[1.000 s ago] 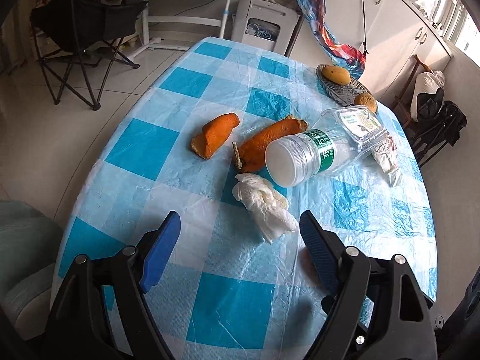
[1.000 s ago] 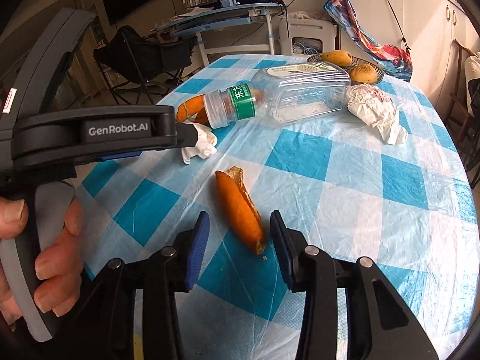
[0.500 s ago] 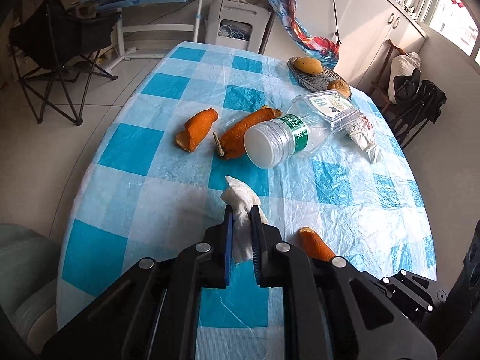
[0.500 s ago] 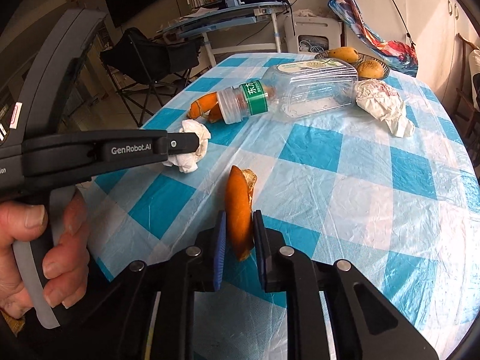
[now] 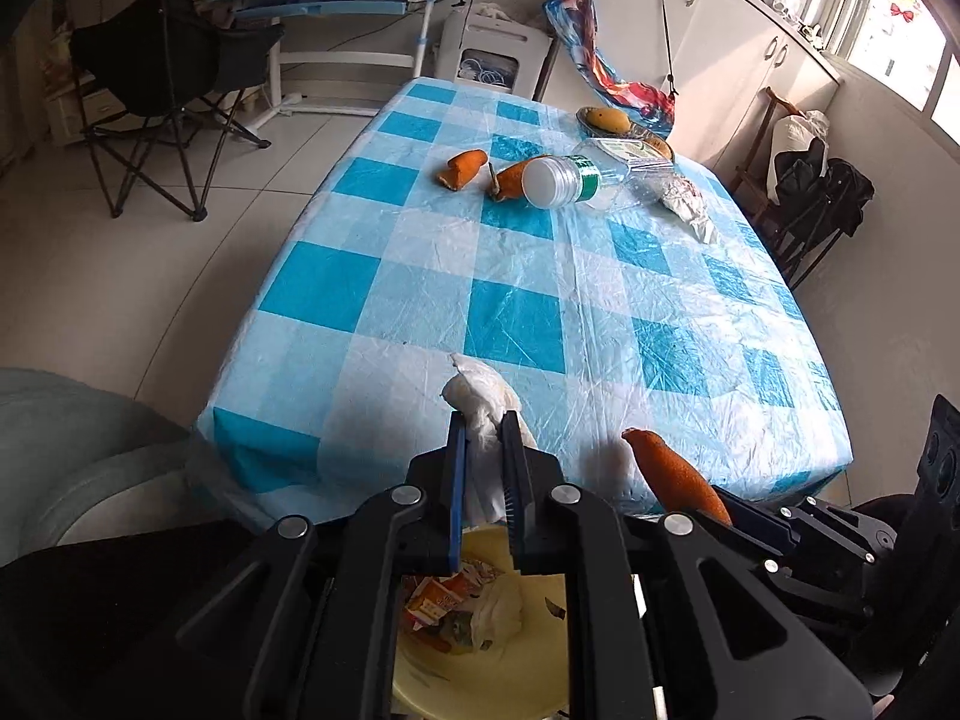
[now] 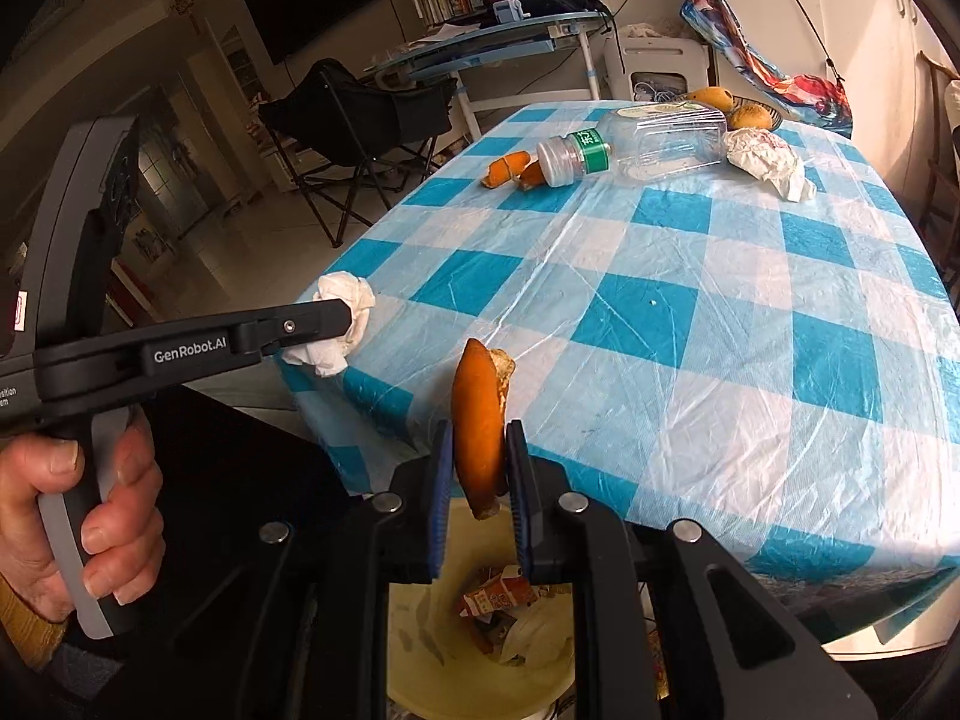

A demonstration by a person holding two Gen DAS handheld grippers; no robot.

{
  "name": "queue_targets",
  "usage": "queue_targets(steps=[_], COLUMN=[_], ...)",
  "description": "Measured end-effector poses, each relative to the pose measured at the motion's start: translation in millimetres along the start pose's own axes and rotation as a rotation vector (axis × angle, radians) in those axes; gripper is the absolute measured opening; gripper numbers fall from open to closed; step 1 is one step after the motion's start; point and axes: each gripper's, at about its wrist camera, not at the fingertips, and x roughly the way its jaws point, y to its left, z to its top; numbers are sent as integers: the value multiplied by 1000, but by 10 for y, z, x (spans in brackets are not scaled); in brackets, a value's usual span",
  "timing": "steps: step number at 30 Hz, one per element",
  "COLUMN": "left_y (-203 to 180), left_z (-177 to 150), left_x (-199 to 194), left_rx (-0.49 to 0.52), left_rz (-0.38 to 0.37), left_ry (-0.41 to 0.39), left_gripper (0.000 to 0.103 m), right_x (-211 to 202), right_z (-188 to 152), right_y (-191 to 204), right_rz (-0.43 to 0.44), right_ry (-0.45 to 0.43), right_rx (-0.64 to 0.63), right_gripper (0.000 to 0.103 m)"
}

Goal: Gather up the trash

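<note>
Checked table (image 5: 522, 324) ahead, yellow bin (image 6: 420, 648) below its near edge. Left: left tool (image 5: 483, 438) clamped narrow on tissue (image 5: 480, 396), over the bin. Right: right tool (image 6: 478, 450) pinching peel (image 6: 477, 414) upright above the bin. Farther back on the table: two more peels (image 5: 462, 168), bottle (image 5: 576, 180), crumpled paper (image 6: 768, 159).

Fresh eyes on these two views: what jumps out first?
Both grippers are loaded: the left gripper is shut on a white tissue, the right gripper on an orange peel, both at the near table edge above a yellow bin that already holds trash. Farther back on the blue-checked table lie a clear bottle, more peels and a crumpled wrapper.
</note>
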Motion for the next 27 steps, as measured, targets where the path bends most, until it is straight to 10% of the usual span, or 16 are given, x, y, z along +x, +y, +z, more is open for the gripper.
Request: queue_targets(steps=[7,14,20,27], left_y=[-54,-76,-61,43], left_z=[-313,-728,-684,-568], left_x=[-244,-91,-318,-332], left_rx=[59,59,31,-42], left_rz=[48,29,24,40], left_ry=[7,215,78,24], left_gripper=[11,12,65,75], right_x=[11,-270,-385,-339], right_z=[-317,-393,-374,-357], right_y=[158,-79,-257,-154], right_rz=[-16,-109,-121,-145], right_ry=[86,-3,-85,-103], right_rx=[-24,92,177,113], right_gripper=[19,50,58,63])
